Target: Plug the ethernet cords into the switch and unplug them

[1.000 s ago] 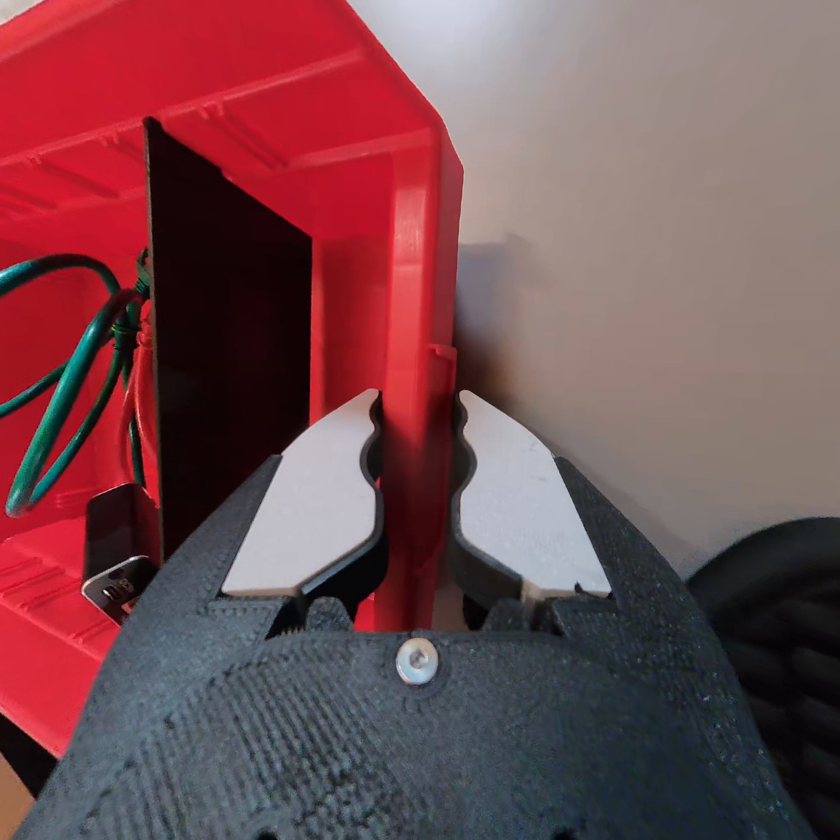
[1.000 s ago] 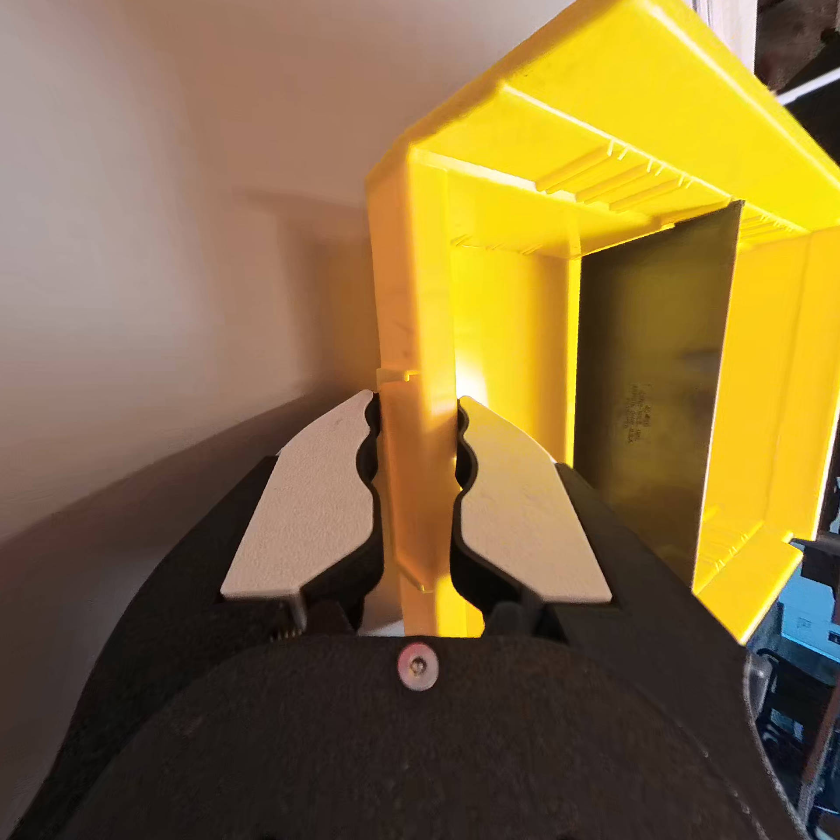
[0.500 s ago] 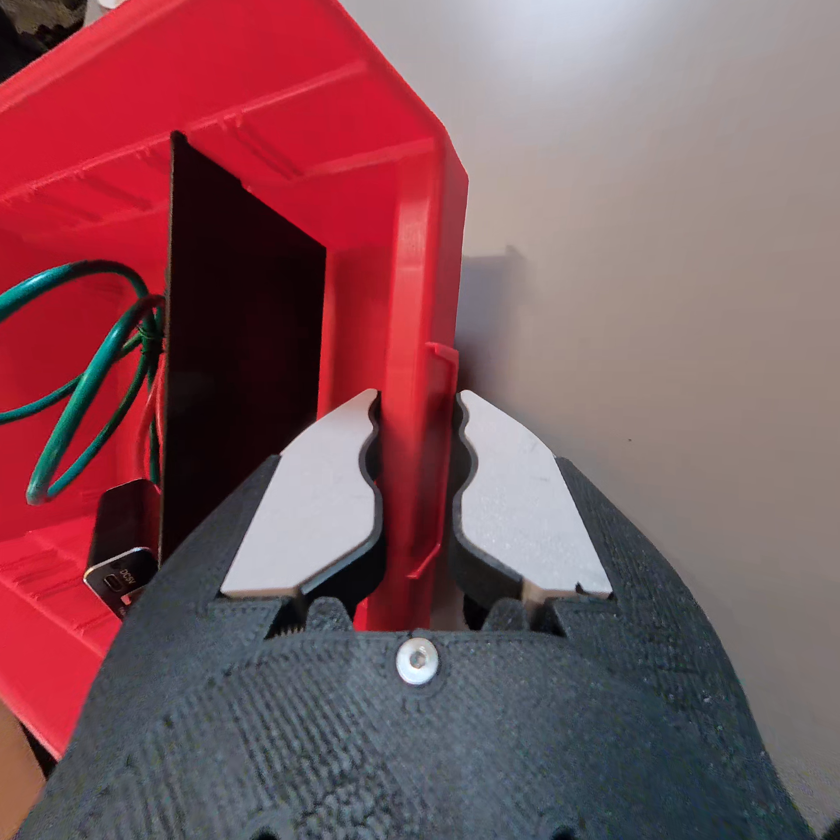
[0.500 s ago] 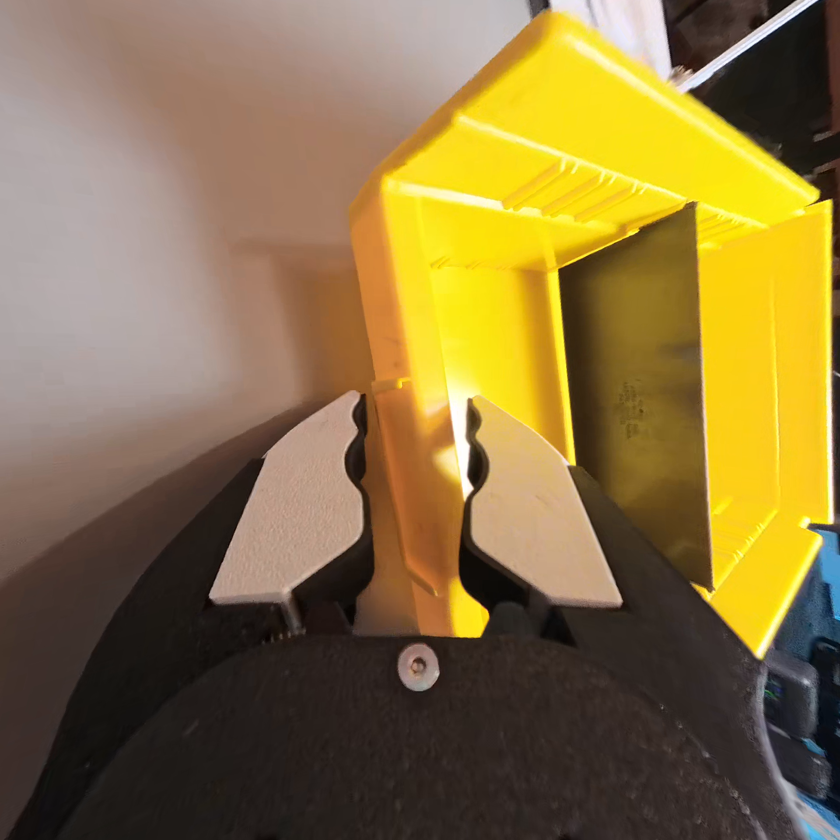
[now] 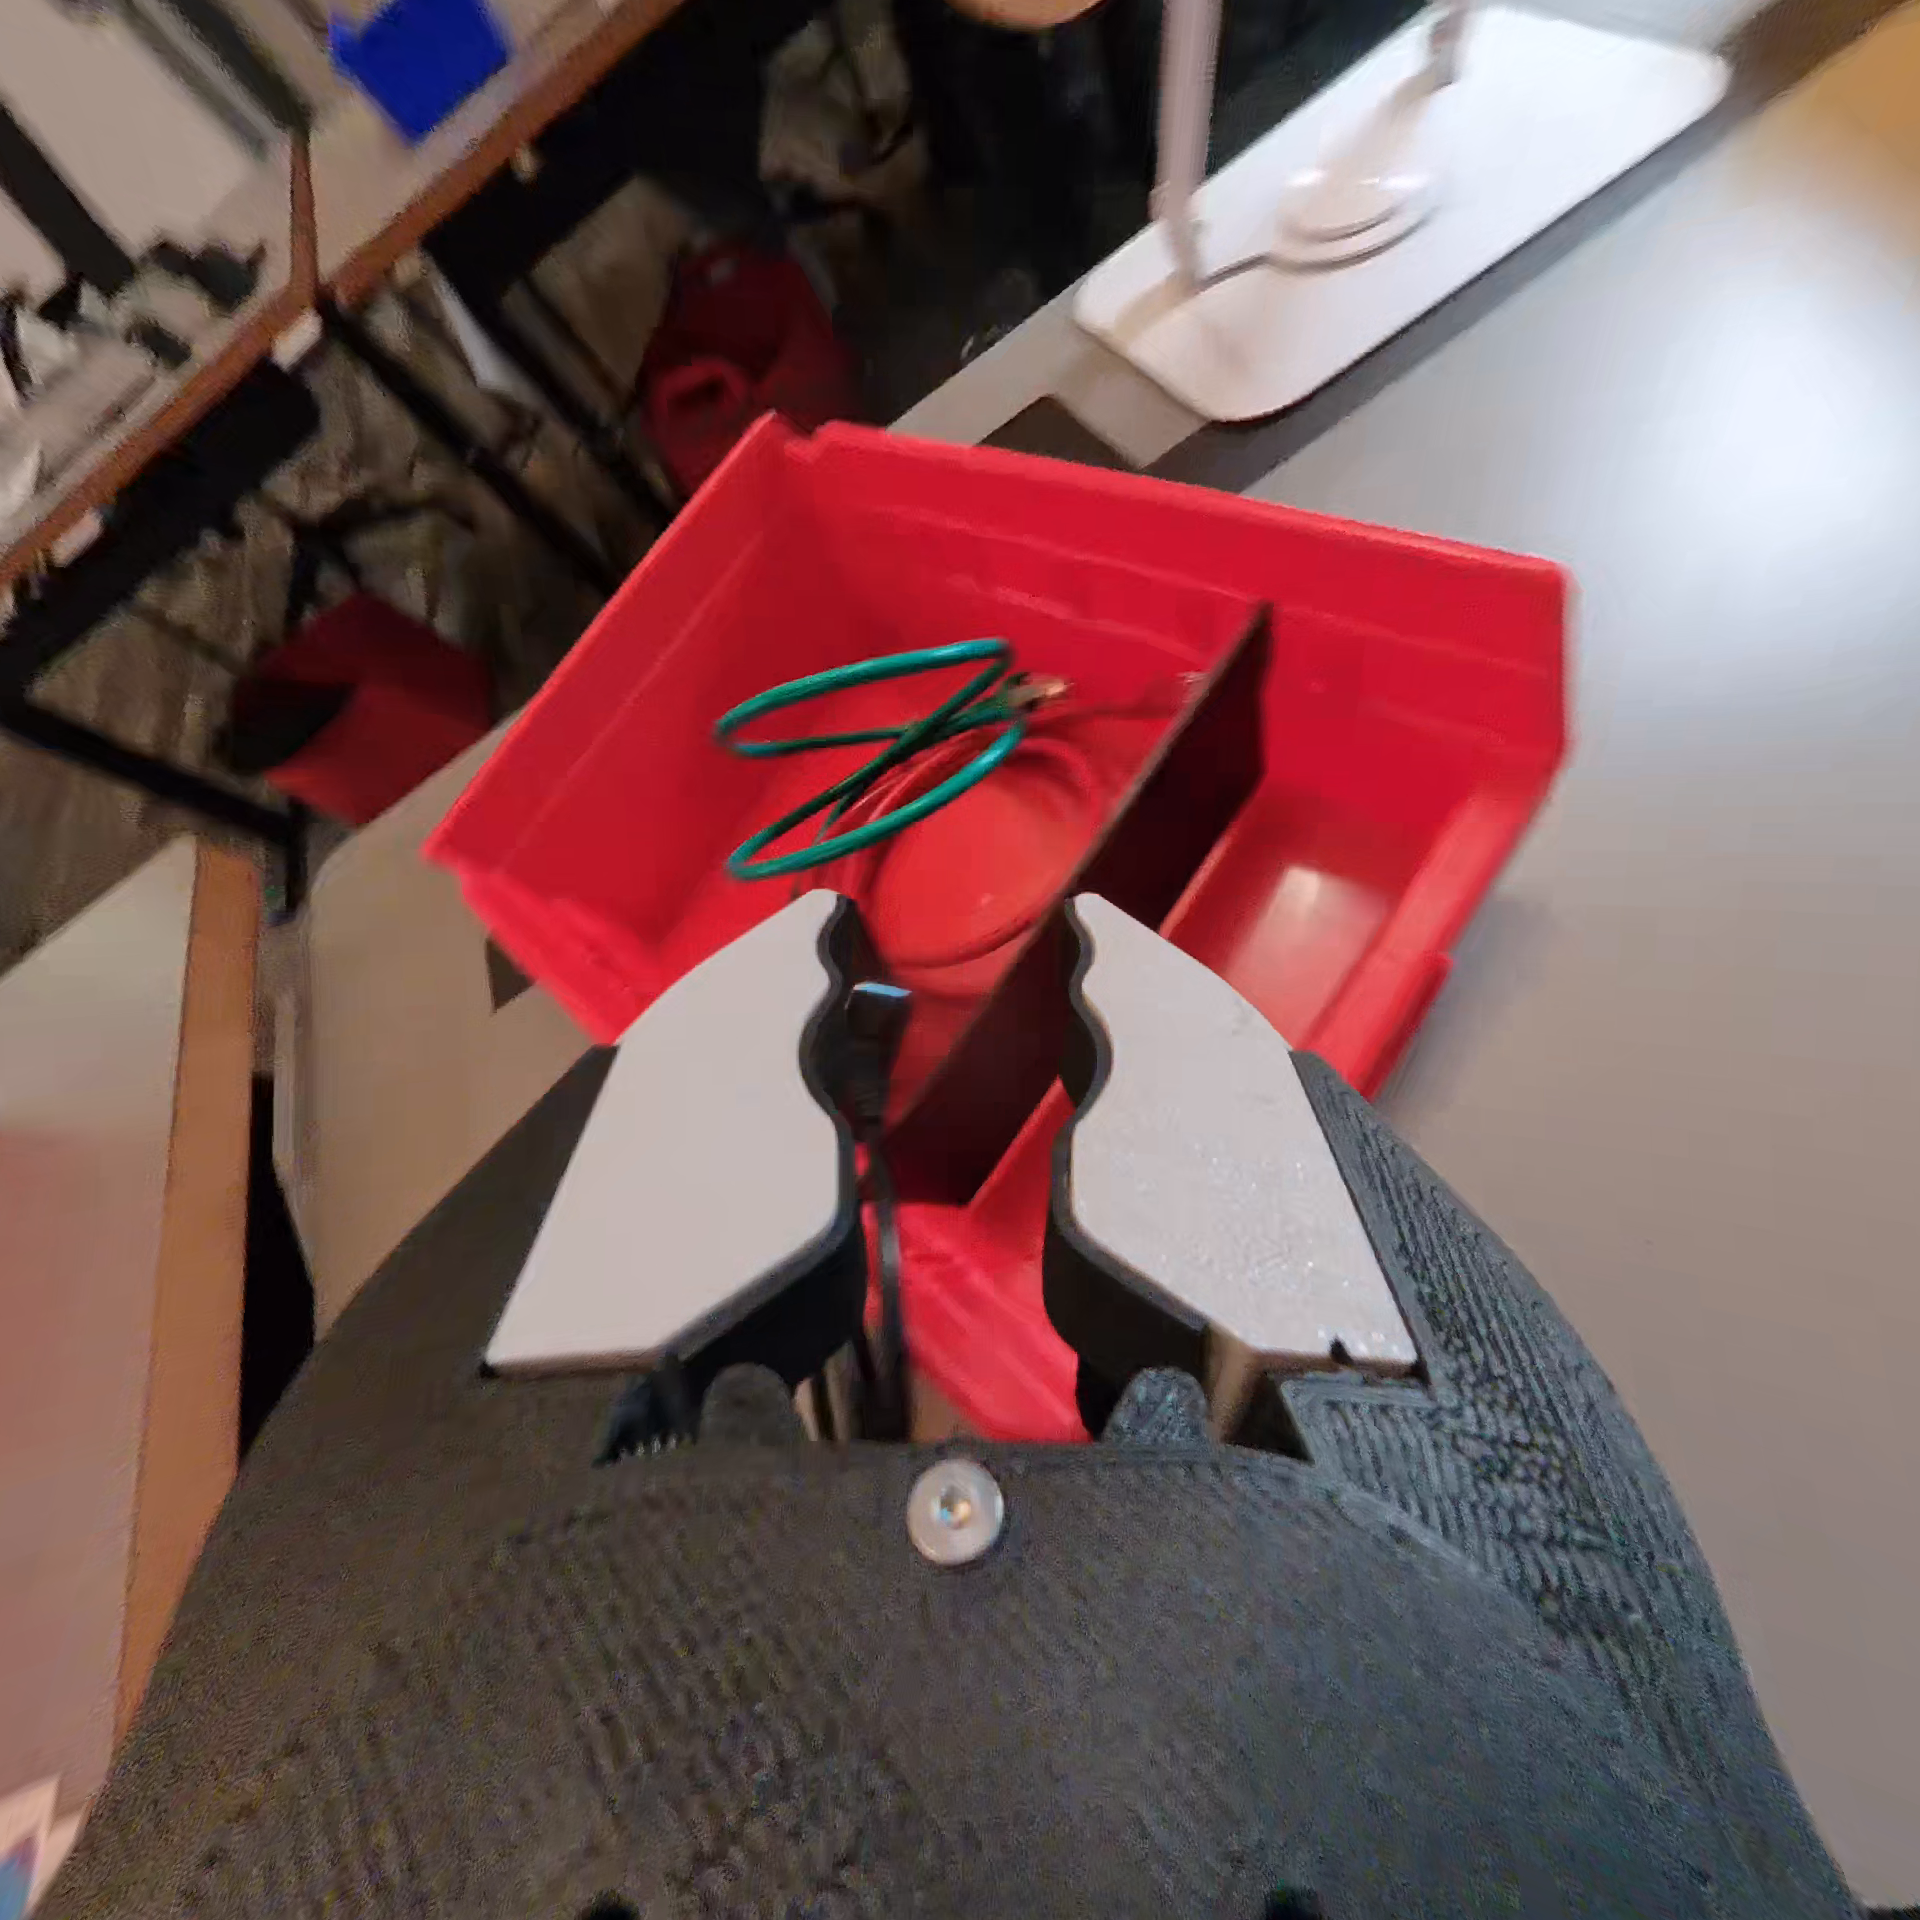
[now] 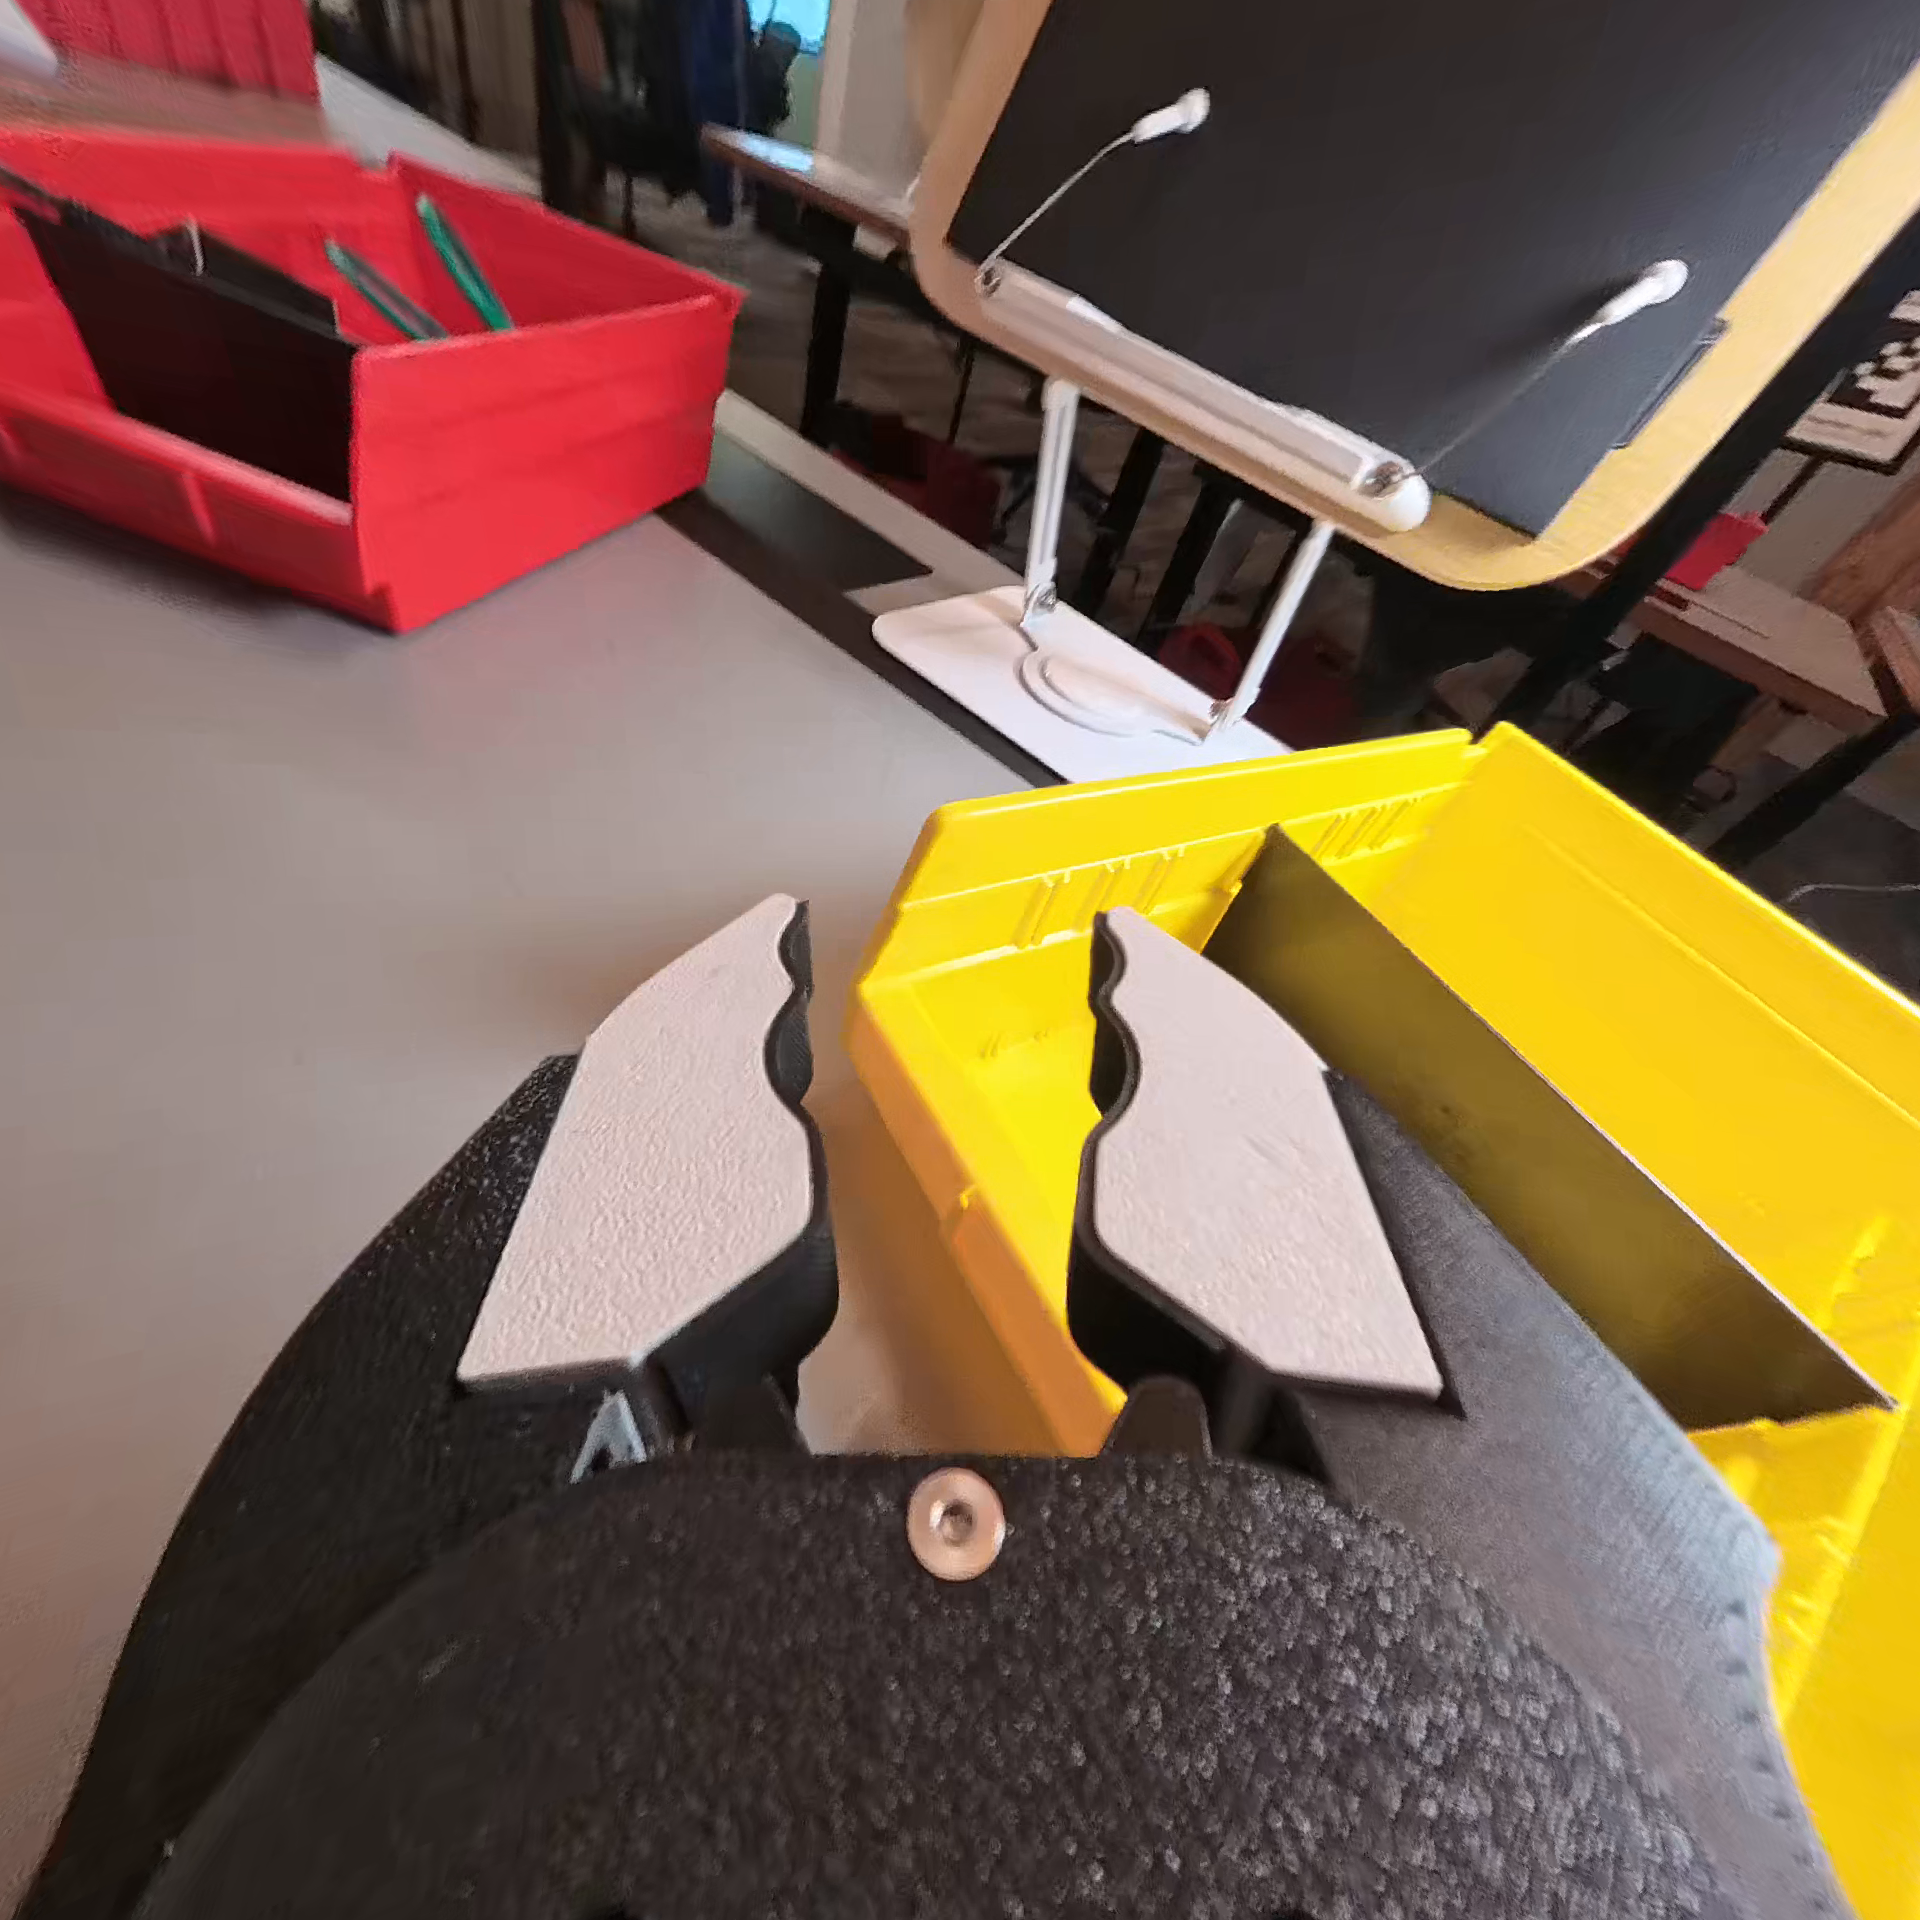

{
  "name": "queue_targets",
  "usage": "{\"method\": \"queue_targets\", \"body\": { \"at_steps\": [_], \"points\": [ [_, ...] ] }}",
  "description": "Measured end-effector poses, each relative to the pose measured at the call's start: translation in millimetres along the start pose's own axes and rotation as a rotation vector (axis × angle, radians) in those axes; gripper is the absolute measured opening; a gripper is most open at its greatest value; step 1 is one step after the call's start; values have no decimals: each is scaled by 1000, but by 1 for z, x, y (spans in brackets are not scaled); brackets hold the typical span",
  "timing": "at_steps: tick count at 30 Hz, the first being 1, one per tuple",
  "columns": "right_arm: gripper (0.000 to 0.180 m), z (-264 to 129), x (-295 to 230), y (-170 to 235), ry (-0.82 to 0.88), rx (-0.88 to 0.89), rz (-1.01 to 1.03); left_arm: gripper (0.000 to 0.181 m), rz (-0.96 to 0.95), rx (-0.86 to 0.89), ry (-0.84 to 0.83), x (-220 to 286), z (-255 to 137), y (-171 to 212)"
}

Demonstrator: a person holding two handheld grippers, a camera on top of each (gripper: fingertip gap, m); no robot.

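A red bin (image 5: 1351, 644) stands on the grey table (image 5: 1662, 831). In it lie a coiled green cord (image 5: 862, 727) on a coiled red cord (image 5: 977, 883), beside a black divider (image 5: 1195, 790). A small black plug with a black cord (image 5: 873, 1039) lies at the bin's near end, between my left fingers. My left gripper (image 5: 951, 914) is open and empty above the bin's near wall. My right gripper (image 6: 948, 920) is open, with the left wall of a yellow bin (image 6: 1558, 935) between its fingers, not gripped. No switch shows.
The red bin also shows far left in the right wrist view (image 6: 520, 416). A tilted black board on a white stand (image 6: 1351, 260) is at the table's back edge. The yellow bin holds a dark divider (image 6: 1507, 1143). Other tables and clutter lie beyond the table. The grippers' ends are close to 45 cm from one another.
Both grippers were shut on the bin walls, left on the red bin and right on the yellow. Both have opened and drawn back, and the bins now stand on the table.
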State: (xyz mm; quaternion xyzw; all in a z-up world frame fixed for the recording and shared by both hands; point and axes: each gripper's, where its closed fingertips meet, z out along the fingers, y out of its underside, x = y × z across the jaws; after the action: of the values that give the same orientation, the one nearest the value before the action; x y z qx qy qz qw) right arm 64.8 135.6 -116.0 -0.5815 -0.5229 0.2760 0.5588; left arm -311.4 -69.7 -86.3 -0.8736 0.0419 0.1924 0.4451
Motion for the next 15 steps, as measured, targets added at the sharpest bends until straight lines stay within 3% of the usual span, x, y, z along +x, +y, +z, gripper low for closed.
{"method": "queue_targets", "body": {
  "at_steps": [1,4,8,15],
  "points": [
    [52,-1,4,-2,18,22,25,37,-29,-45,-13,-13,2,3],
    [53,-7,14,-7,68,82,94,40,-77,-202,-9,-36,19,21],
    [55,-12,22,-8,88,112,156,46,-70,-405,62,-28,46,47],
    [60,-19,25,-9,79,134,205,46,17,-649,9,-31,71,66]
  ]
}}
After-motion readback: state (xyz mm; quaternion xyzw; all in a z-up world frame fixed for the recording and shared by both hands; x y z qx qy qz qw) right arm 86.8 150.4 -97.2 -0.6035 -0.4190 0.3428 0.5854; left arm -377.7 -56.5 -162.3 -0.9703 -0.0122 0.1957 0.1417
